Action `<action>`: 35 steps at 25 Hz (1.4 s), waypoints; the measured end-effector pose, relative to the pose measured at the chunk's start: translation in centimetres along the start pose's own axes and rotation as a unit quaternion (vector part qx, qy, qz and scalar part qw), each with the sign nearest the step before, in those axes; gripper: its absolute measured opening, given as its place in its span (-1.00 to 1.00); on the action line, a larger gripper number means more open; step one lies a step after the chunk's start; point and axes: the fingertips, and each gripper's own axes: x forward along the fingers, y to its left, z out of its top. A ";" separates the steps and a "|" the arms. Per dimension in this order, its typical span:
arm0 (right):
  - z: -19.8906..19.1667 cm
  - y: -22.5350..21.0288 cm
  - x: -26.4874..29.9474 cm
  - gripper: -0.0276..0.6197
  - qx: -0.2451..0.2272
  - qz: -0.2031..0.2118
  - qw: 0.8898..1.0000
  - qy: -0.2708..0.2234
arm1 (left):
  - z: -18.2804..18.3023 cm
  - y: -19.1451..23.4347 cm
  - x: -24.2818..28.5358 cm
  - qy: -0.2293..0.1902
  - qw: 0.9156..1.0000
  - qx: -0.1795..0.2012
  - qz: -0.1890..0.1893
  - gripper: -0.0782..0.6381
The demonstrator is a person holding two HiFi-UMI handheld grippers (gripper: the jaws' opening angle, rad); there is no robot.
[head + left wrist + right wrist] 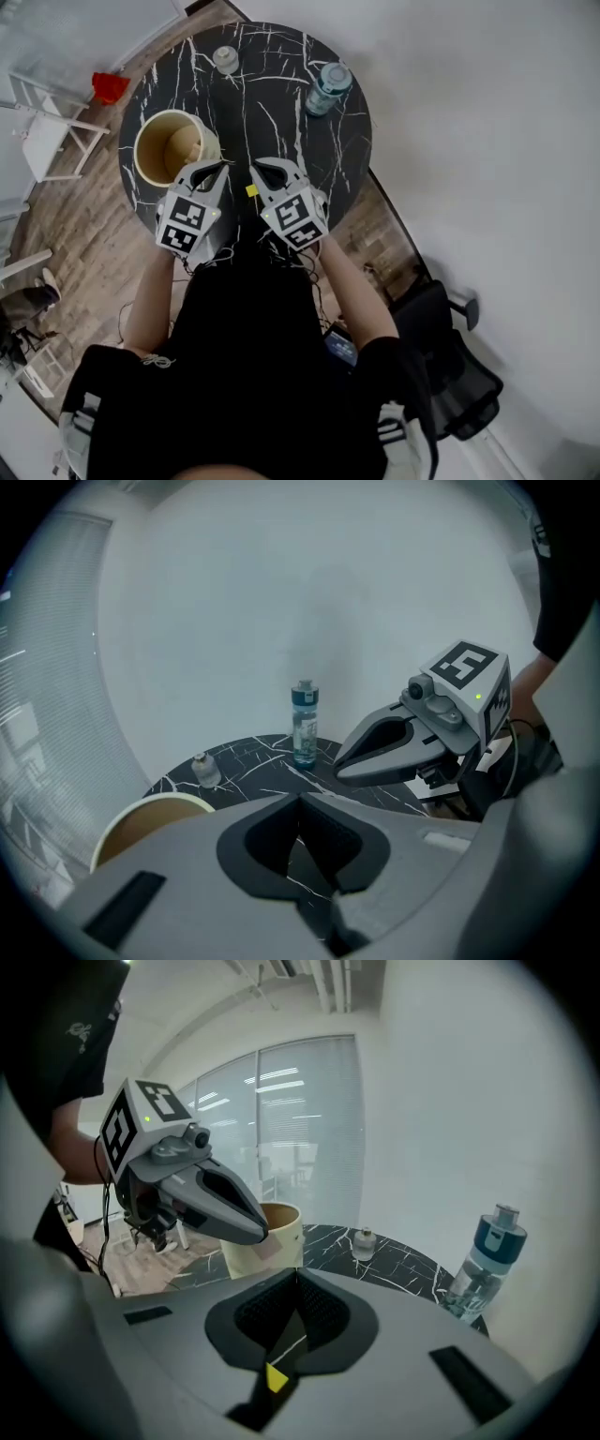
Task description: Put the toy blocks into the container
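Person in black, carrying two grey grippers.
The person is wearing a black short-sleeved shirt (253,361). The left gripper (212,170) and right gripper (266,171) are showing pale grey shells and beak-shaped jaws lined in black. Each is carrying a white marker cube (185,223) printed with black squares and glowing with a small green light (479,697). Thin black cables (312,270) are trailing beneath them.

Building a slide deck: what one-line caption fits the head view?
Left gripper and right gripper, both shut, over a marble table; yellow block between them, container left.
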 end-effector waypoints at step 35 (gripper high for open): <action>-19.2 5.1 6.7 -0.50 -0.342 0.263 0.857 0.283 | -18.7 -4.9 0.9 0.095 0.959 -0.253 0.091 -0.78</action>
